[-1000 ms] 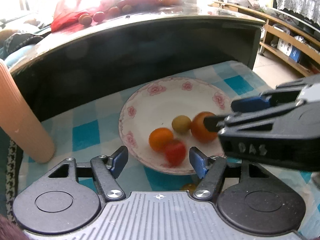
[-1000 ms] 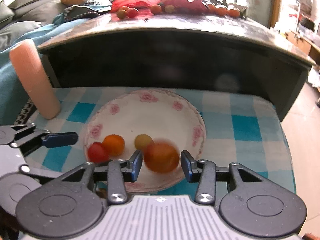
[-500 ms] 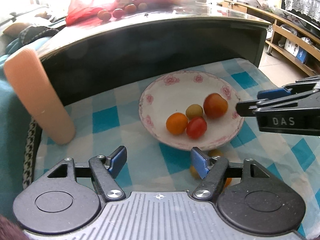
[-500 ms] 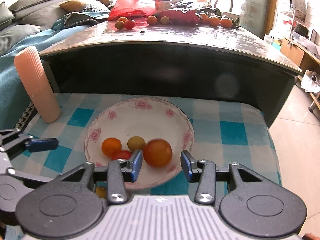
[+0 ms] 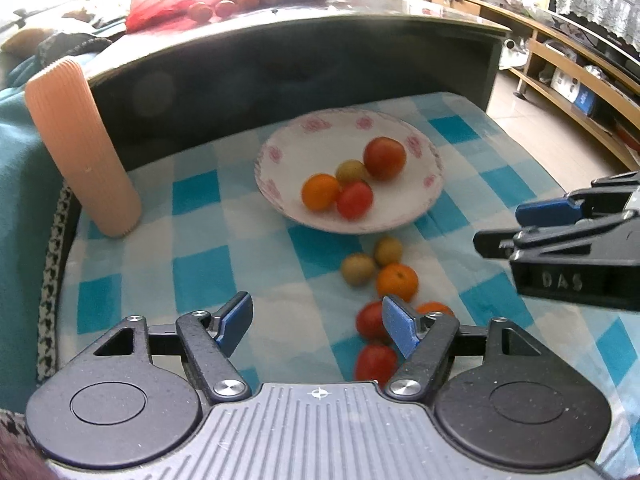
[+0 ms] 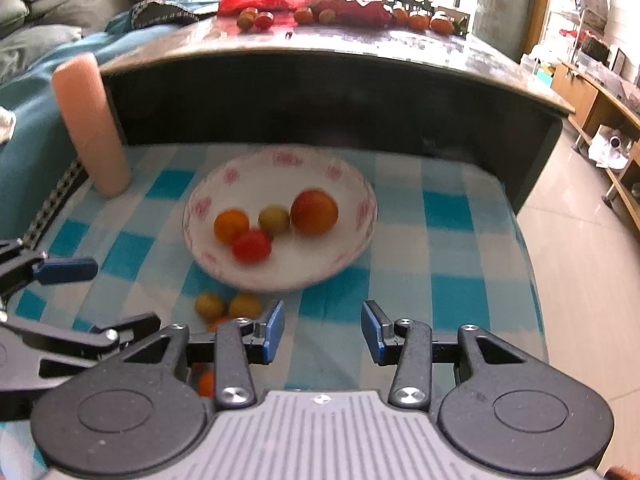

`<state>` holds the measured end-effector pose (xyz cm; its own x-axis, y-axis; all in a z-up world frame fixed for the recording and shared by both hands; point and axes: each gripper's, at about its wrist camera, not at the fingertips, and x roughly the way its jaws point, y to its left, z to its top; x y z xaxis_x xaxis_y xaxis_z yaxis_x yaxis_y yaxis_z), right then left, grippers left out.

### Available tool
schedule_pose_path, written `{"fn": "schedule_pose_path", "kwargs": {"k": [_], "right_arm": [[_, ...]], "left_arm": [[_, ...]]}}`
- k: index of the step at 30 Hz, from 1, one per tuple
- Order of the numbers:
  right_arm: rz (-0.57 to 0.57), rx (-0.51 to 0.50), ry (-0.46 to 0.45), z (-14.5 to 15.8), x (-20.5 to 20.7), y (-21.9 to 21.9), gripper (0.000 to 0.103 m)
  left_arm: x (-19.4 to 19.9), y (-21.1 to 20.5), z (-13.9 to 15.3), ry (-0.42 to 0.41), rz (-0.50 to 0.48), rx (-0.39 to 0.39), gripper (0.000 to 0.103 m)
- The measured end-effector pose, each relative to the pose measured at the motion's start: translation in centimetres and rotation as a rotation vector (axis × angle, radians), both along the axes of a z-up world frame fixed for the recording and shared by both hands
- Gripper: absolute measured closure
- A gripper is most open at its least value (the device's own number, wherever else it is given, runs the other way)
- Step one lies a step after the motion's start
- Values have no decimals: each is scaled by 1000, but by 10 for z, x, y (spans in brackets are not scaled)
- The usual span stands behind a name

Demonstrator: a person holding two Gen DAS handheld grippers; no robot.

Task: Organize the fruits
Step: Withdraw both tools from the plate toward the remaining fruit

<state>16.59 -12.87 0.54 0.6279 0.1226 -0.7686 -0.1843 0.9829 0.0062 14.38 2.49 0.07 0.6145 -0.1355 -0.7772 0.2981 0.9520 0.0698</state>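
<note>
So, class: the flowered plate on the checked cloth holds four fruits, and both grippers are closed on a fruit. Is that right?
Not quite. The plate does hold four fruits, but neither gripper grips anything: the left gripper and the right gripper both stand open and empty, as each wrist view shows.

The plate [image 5: 430,184] looks like glossy ceramic. The checked tablecloth [image 5: 200,272] is soft matt cloth. The peach cylinder [image 5: 80,148] has a ribbed, matt surface. The fruits [image 5: 384,158] have smooth skin.
</note>
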Motion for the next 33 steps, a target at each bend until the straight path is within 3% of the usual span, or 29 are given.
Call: {"fn": "schedule_pose_path", "kwargs": {"k": [17, 33], "right_arm": [[12, -16, 81, -13, -44, 3, 47], [52, -32, 116, -25, -39, 8, 47]], "left_arm": [[-22, -8, -9, 41, -54, 17, 21], [-18, -11, -20, 63, -84, 61, 21]]}}
